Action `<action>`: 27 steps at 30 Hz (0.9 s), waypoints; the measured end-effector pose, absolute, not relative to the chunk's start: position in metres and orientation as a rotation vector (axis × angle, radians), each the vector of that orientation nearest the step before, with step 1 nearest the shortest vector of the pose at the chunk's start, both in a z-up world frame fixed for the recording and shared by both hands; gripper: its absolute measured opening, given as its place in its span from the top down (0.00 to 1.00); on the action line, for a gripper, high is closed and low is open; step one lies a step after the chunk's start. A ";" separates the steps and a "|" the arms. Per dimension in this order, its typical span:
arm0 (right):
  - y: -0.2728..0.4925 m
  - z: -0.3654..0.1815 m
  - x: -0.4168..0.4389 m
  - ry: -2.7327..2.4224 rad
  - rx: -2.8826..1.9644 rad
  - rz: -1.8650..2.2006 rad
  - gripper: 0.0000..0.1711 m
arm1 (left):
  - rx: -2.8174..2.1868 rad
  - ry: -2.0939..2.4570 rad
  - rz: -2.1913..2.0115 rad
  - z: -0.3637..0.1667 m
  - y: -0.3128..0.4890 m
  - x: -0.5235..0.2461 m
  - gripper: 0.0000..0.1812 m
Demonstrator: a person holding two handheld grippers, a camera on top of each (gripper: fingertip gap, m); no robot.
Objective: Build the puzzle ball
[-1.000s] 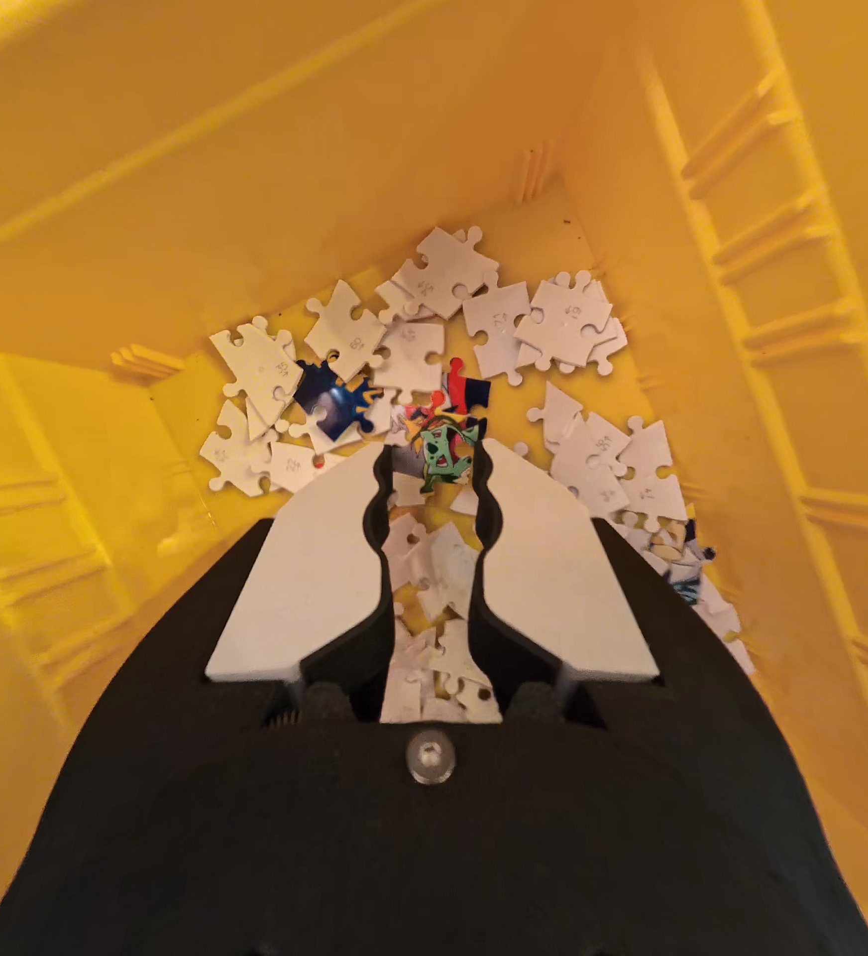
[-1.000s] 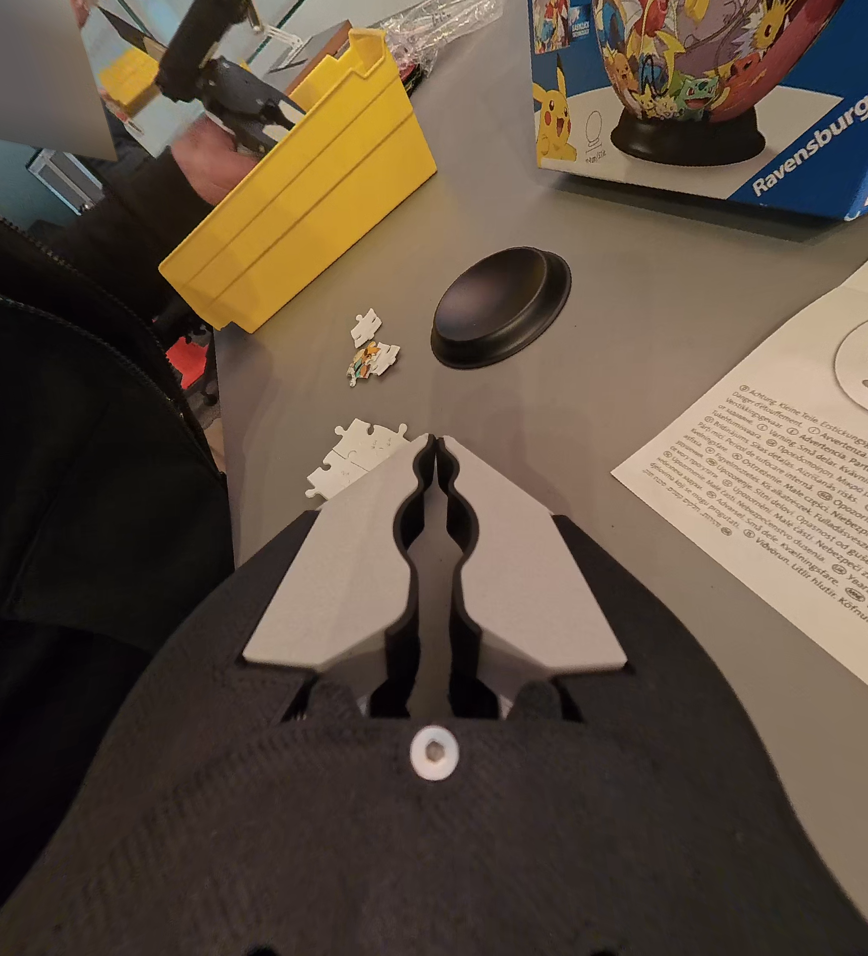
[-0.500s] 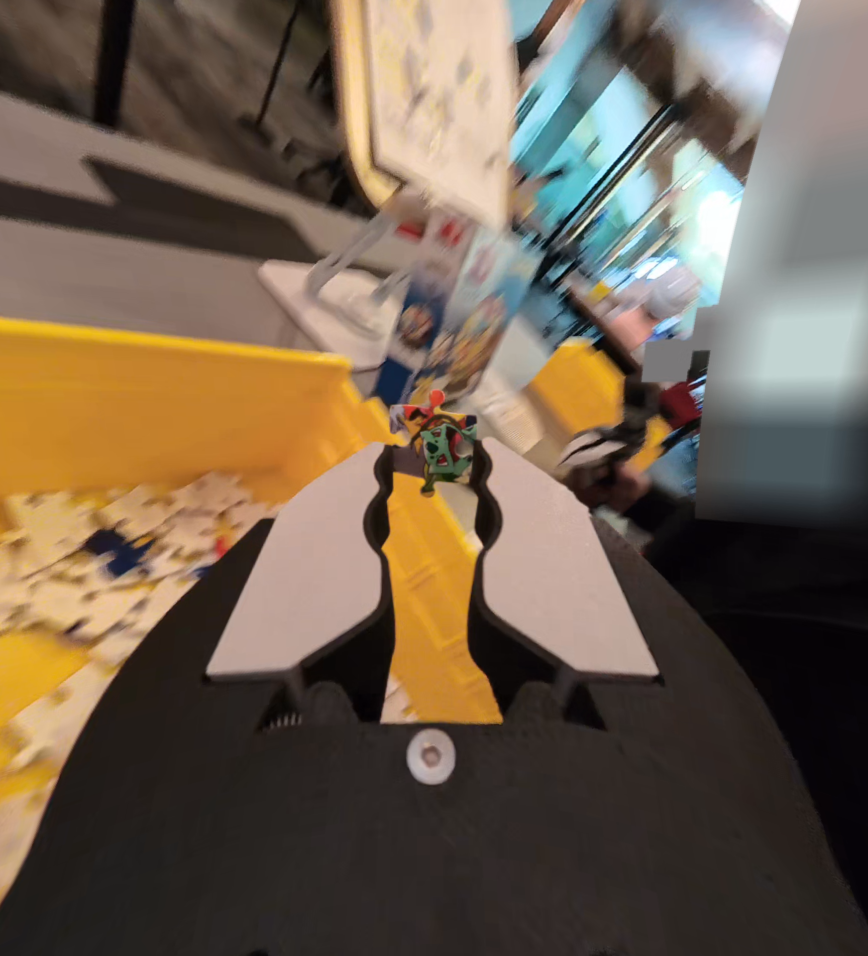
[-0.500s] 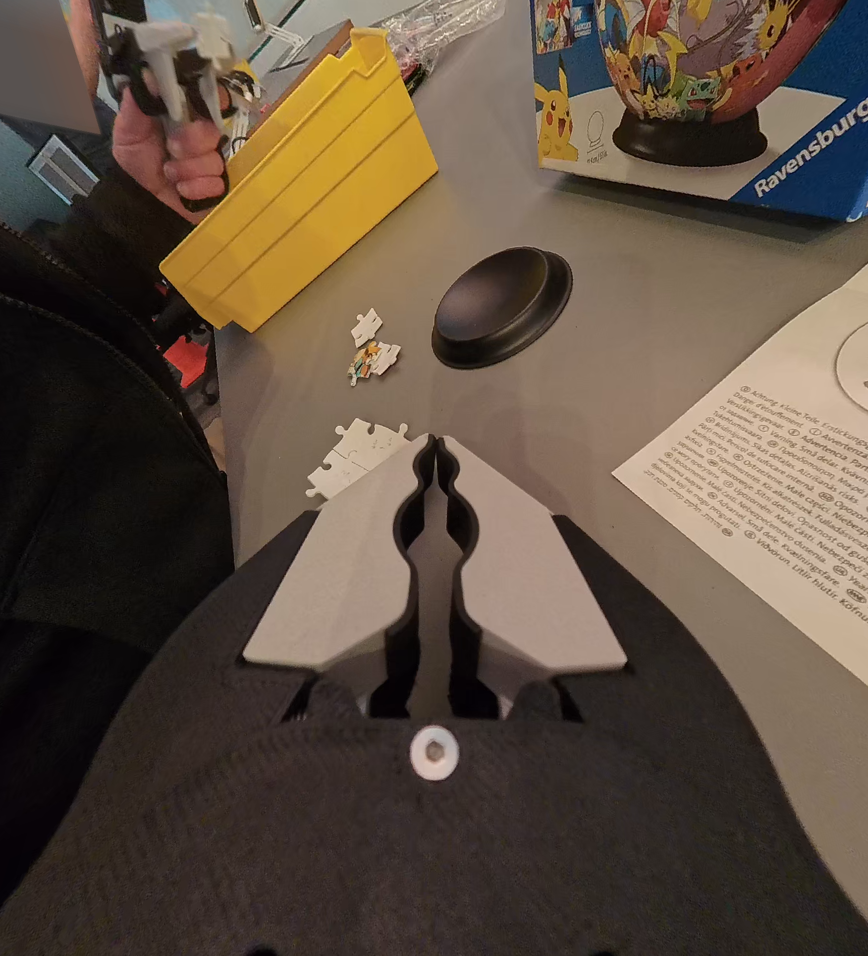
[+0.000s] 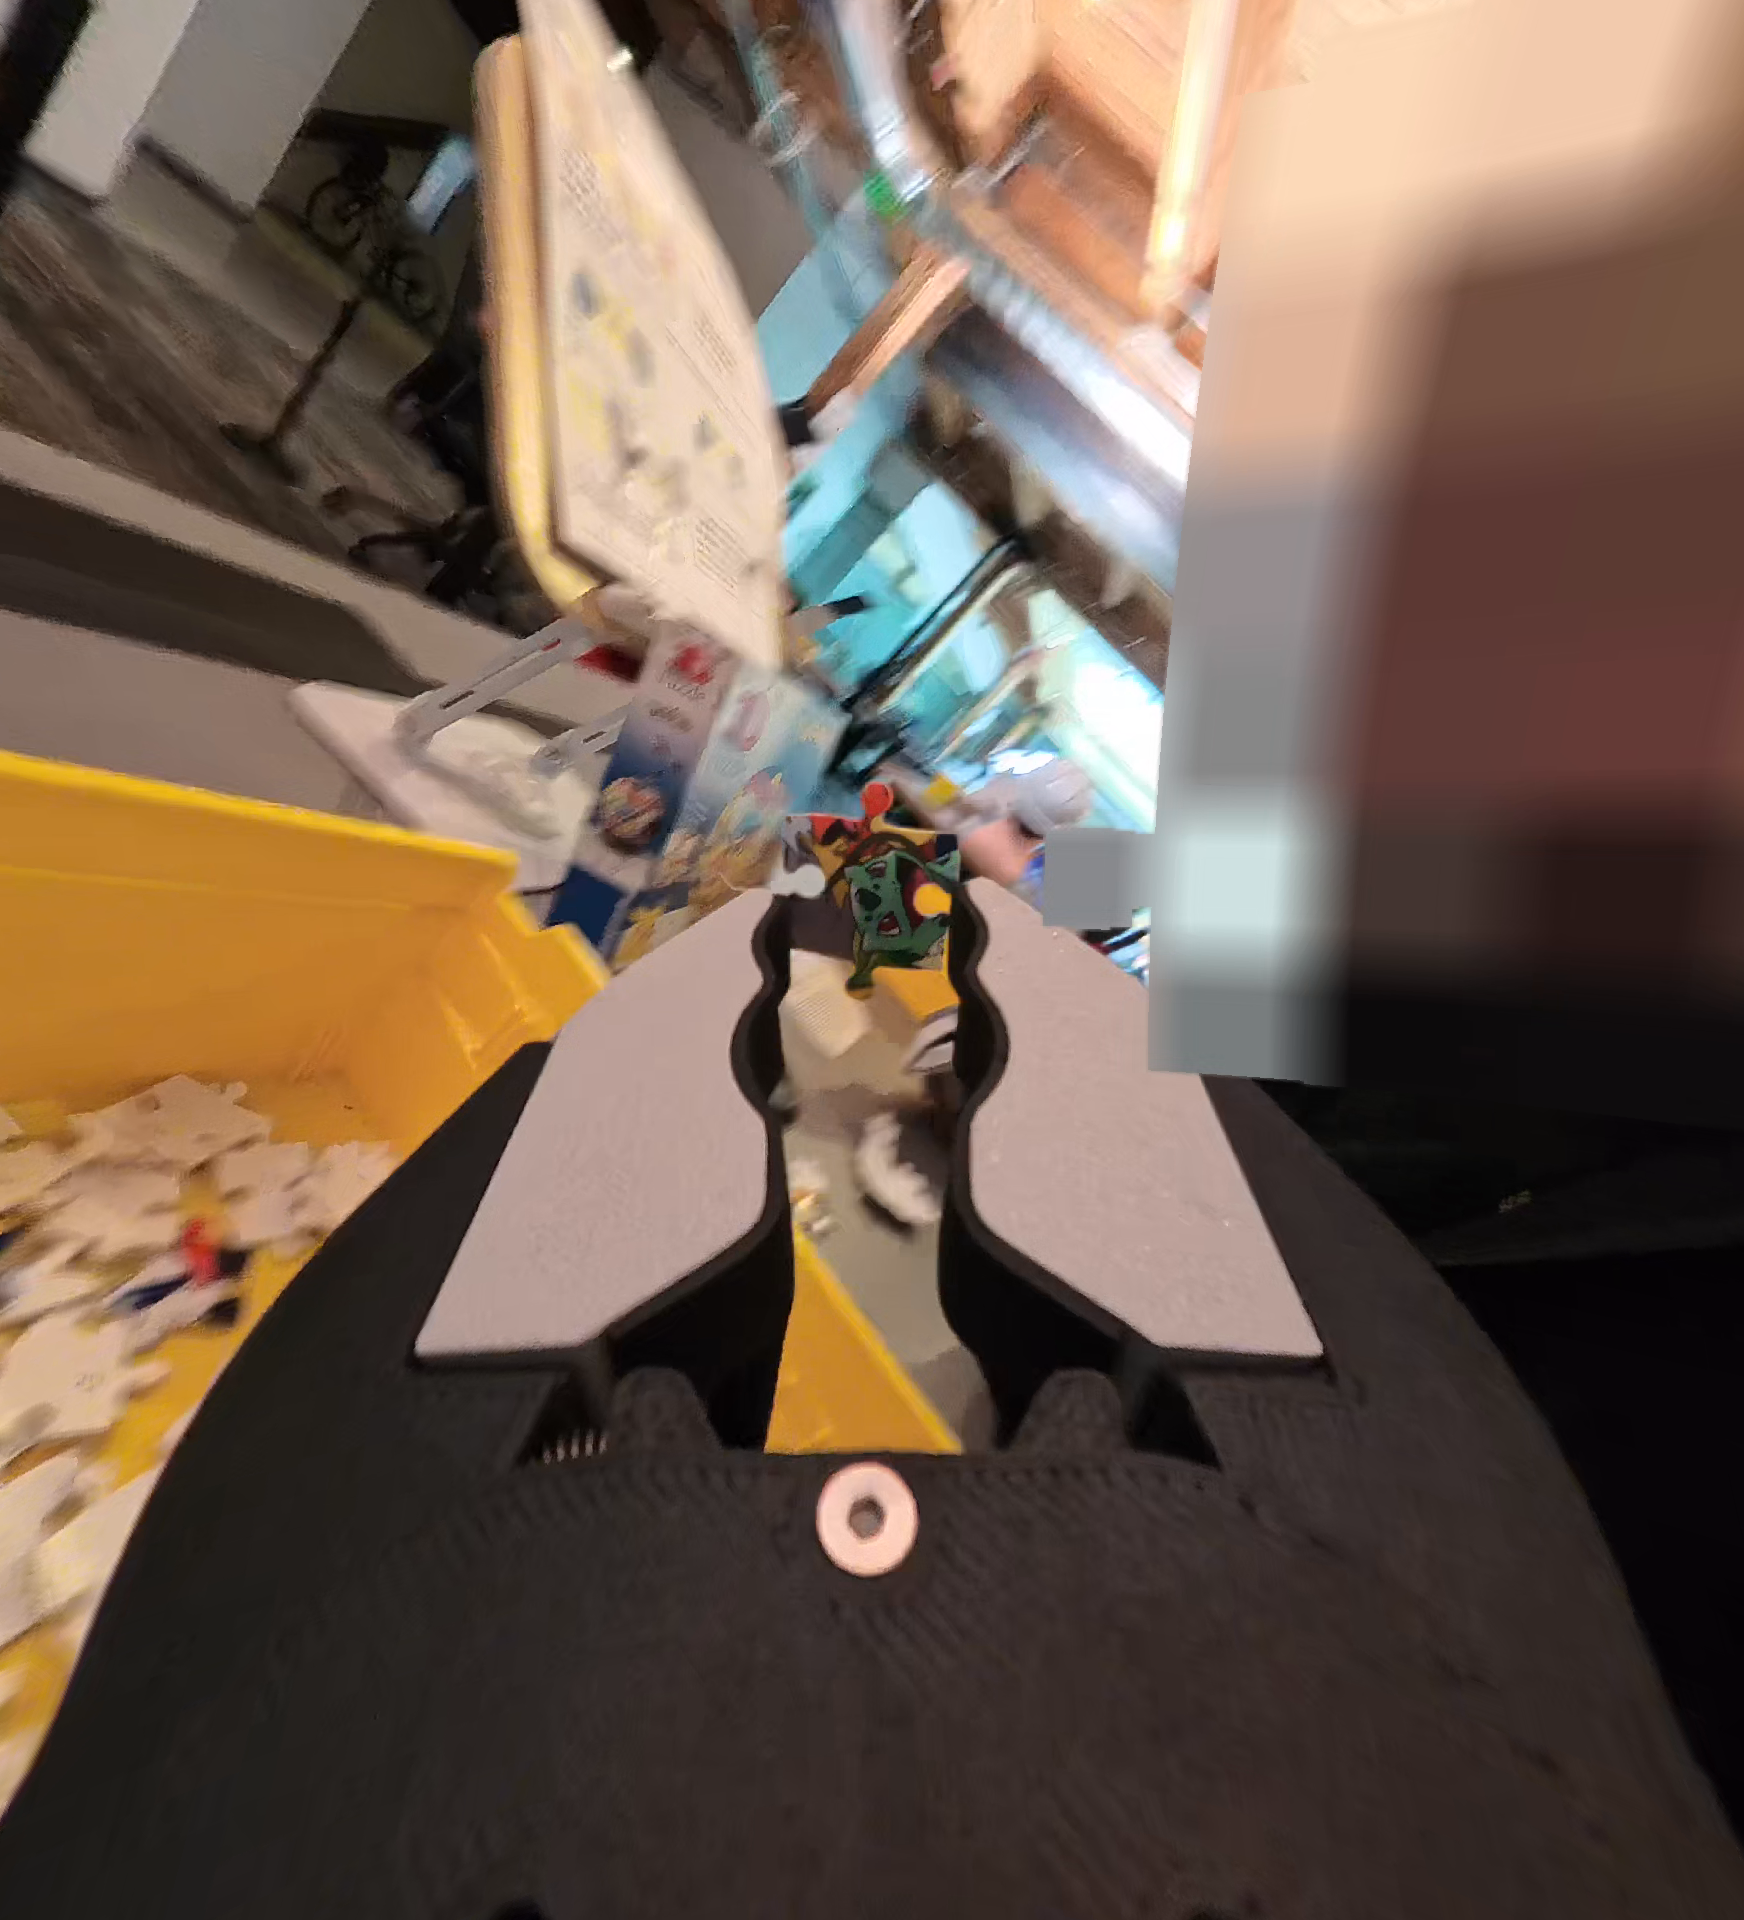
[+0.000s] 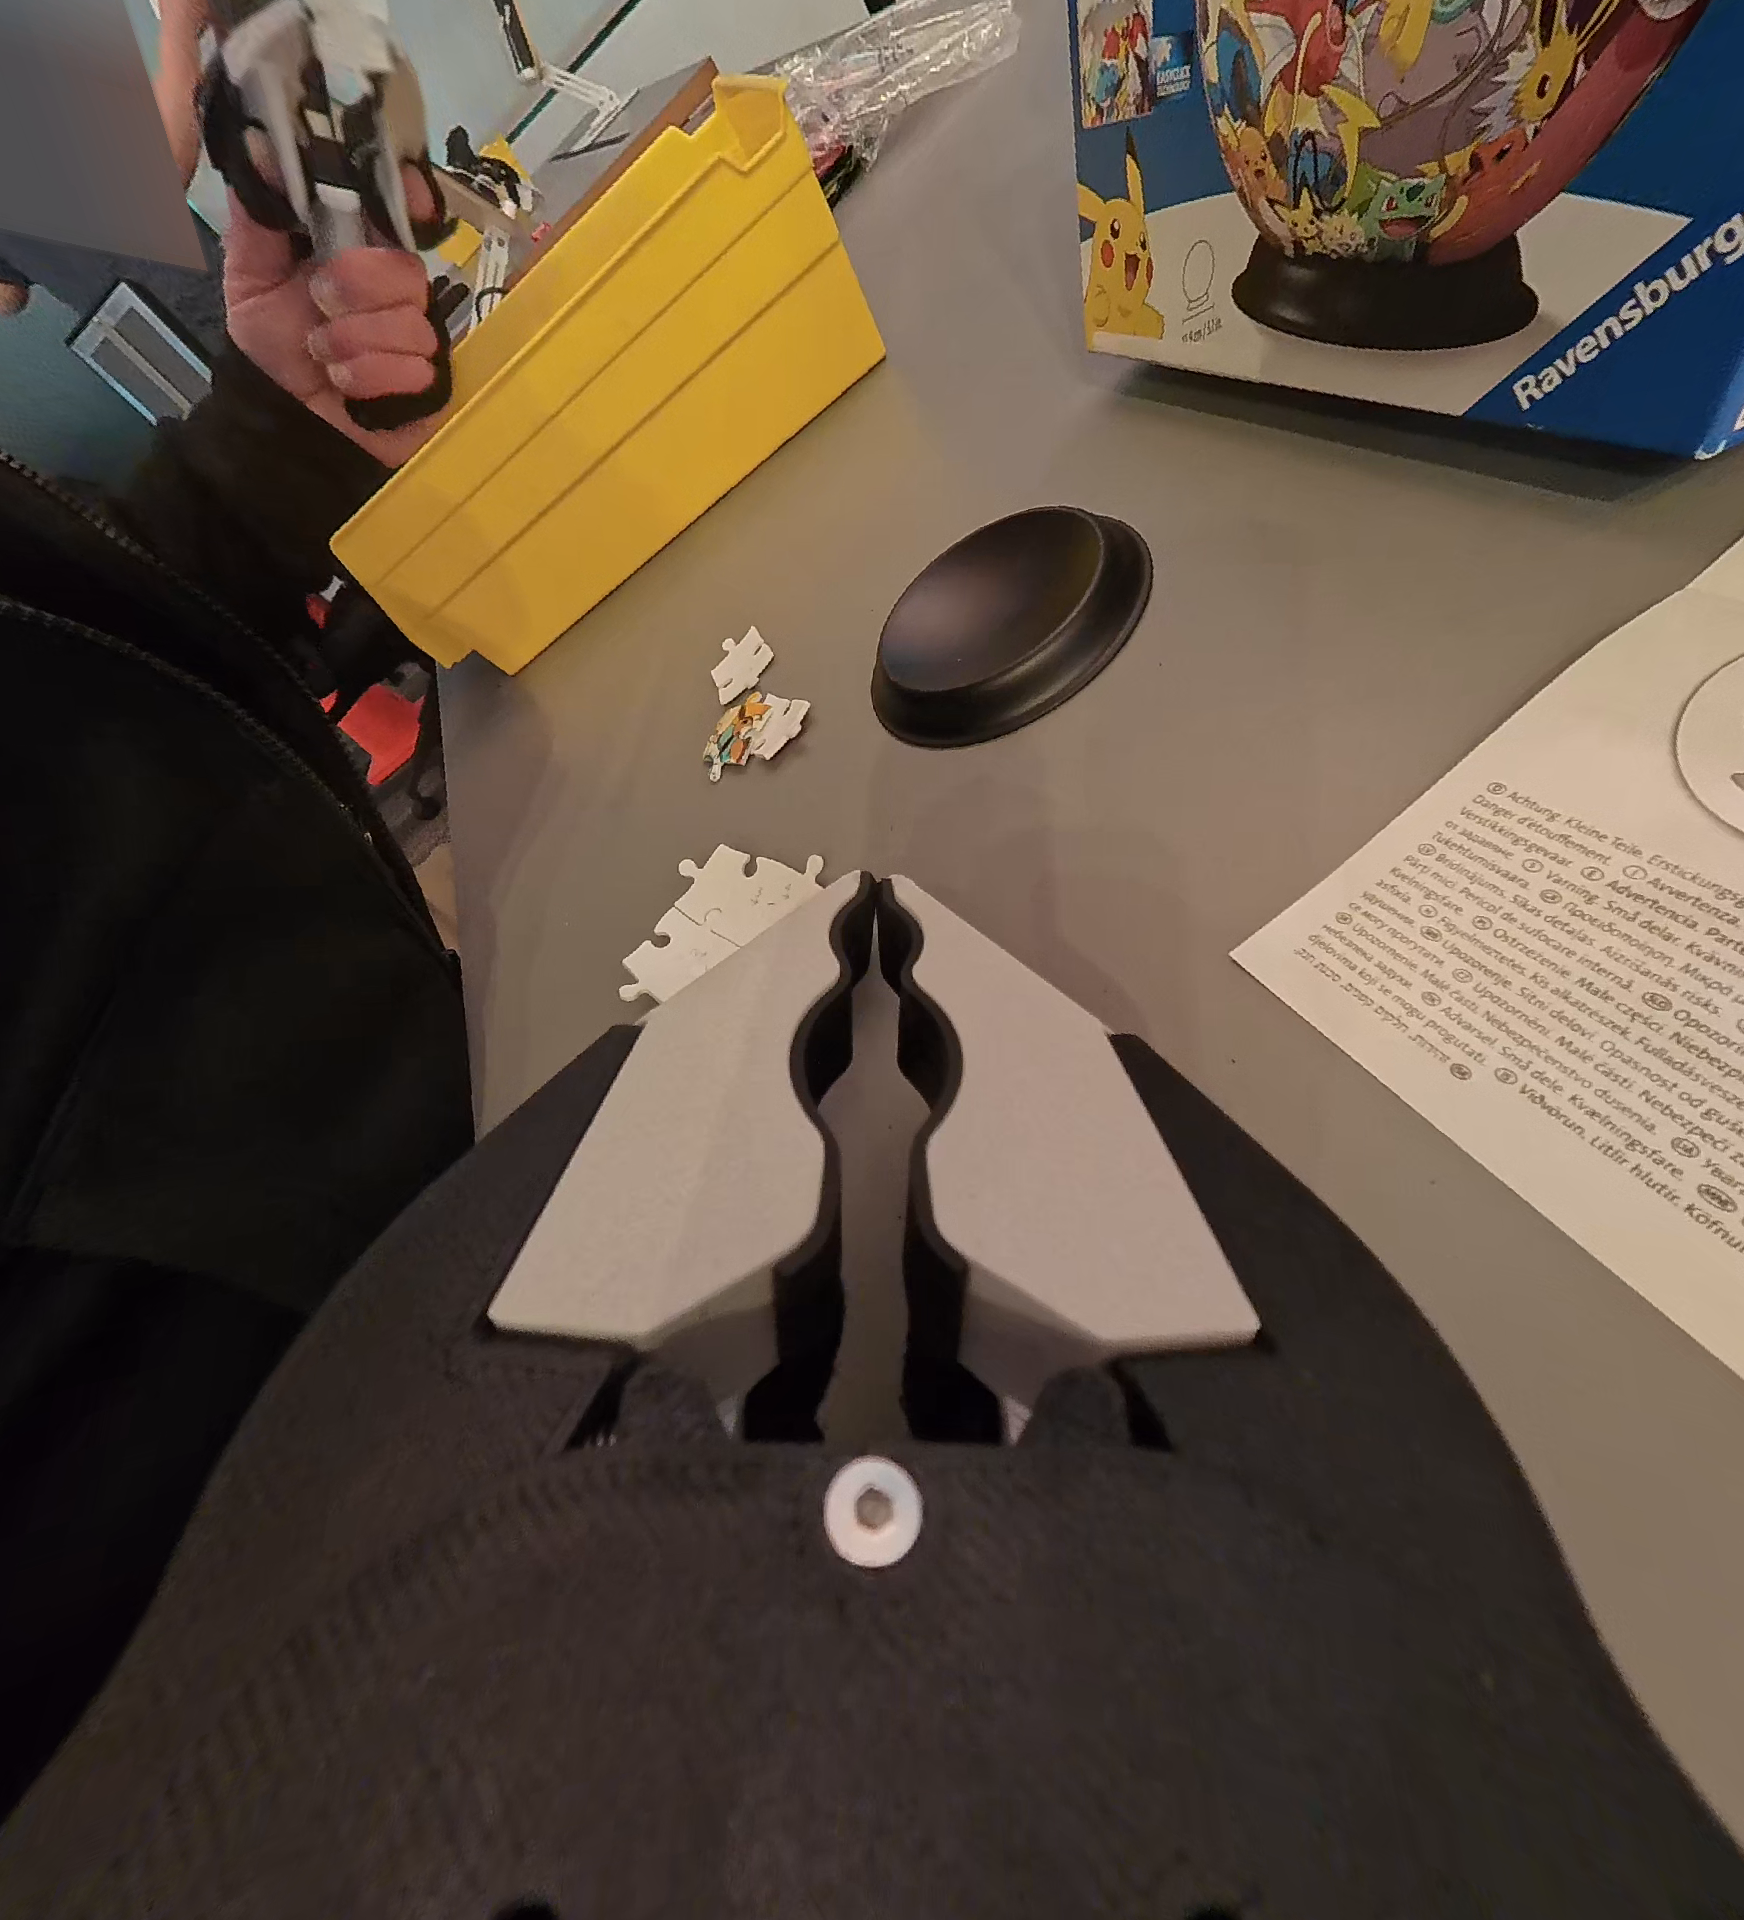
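Colourful, the puzzle piece [image 5: 883, 896] sits pinched between the tips of the left gripper [image 5: 873, 914], raised above the yellow bin [image 5: 172, 925] of loose pieces [image 5: 120, 1195]. Over the grey table [image 6: 1211, 831], the right gripper [image 6: 870, 885] has its fingers pressed together with nothing between them, near joined white pieces [image 6: 717, 920] and the black stand [image 6: 1013, 623].
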State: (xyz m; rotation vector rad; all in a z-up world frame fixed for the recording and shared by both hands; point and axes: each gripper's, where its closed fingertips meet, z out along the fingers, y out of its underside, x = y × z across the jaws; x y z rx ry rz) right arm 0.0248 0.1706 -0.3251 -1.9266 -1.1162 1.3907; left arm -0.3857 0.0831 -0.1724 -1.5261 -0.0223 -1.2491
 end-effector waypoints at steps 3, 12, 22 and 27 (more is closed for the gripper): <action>0.170 -0.326 0.025 -1.118 -1.929 1.391 1.00 | -1.900 0.014 -0.960 -0.225 0.098 -0.383 0.84; 0.171 -0.327 0.024 -1.121 -1.935 1.384 1.00 | -1.928 0.047 -1.034 -0.226 0.114 -0.365 0.84; 0.169 -0.324 0.025 -1.123 -1.913 1.397 1.00 | -2.226 0.540 -0.594 -0.235 0.110 -0.214 0.84; 0.168 -0.321 0.025 -1.124 -1.893 1.410 1.00 | -2.355 0.722 -0.487 -0.302 0.097 -0.144 0.84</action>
